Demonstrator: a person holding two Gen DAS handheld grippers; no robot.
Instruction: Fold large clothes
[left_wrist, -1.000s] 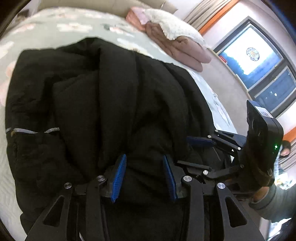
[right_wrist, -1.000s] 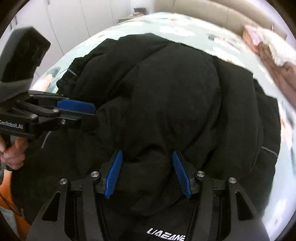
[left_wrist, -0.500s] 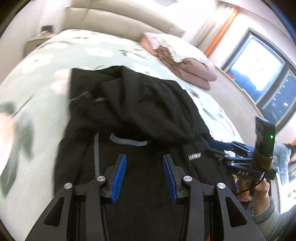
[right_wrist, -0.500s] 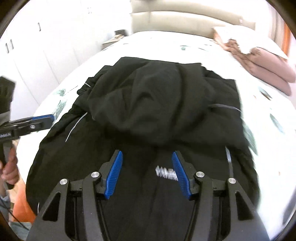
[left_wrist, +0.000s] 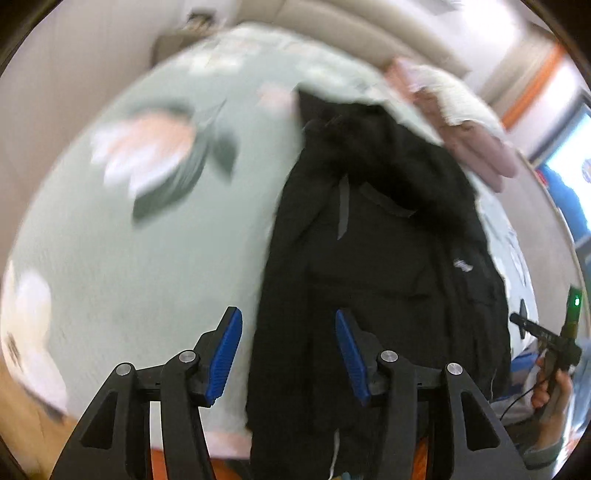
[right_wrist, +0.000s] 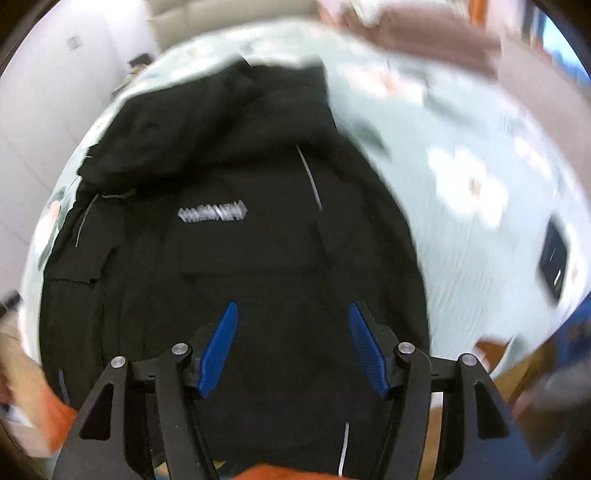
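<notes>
Black jacket (right_wrist: 240, 240) lies on the bed below the right claw (right_wrist: 291, 343), untouched

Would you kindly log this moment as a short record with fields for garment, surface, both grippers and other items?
garment: black jacket, lying on the bed, white logo up
surface: bed, green floral cover
left gripper: open, jaws just widened, nothing gripped
right gripper: open, jaws just widened, above the jacket
other: pink bedding beyond the jacket

A bed with a pale green flowered cover (left_wrist: 155, 266) fills the room, white wall (right_wrist: 44, 96) behind, bright window (left_wrist: 569, 162) beside.
</notes>
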